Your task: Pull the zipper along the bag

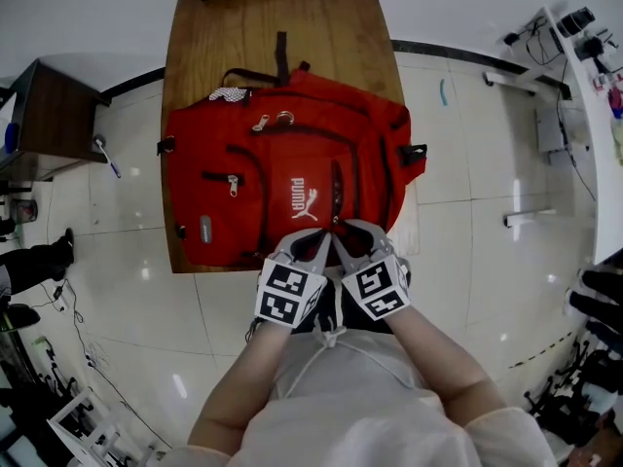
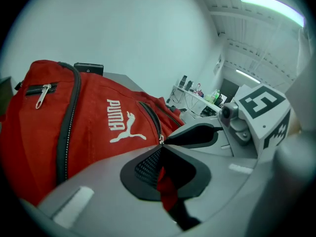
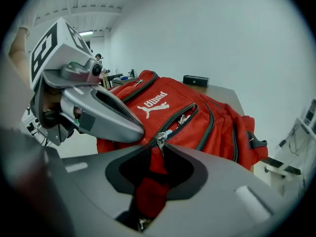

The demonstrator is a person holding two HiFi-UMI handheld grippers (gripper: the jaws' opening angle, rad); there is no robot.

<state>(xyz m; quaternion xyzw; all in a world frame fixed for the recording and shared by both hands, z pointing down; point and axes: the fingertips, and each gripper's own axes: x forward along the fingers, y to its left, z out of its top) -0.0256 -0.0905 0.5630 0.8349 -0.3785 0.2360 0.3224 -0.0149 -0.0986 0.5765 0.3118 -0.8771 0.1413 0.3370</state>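
zipper pull sits between parted jaws of the right gripper; left gripper clamps the bag.

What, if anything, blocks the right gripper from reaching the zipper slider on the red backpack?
Probably nothing, so yes: the zipper slider lies right at the right gripper's jaw tips, on the red backpack. The left gripper stands beside it, not across.

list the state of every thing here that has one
red Puma backpack, lying flat on the wooden table, front up
compartment zipper, partly open, slider at its near end
front pocket zipper, closed
left gripper, shut on red backpack fabric
right gripper, jaws slightly apart, slider between the tips
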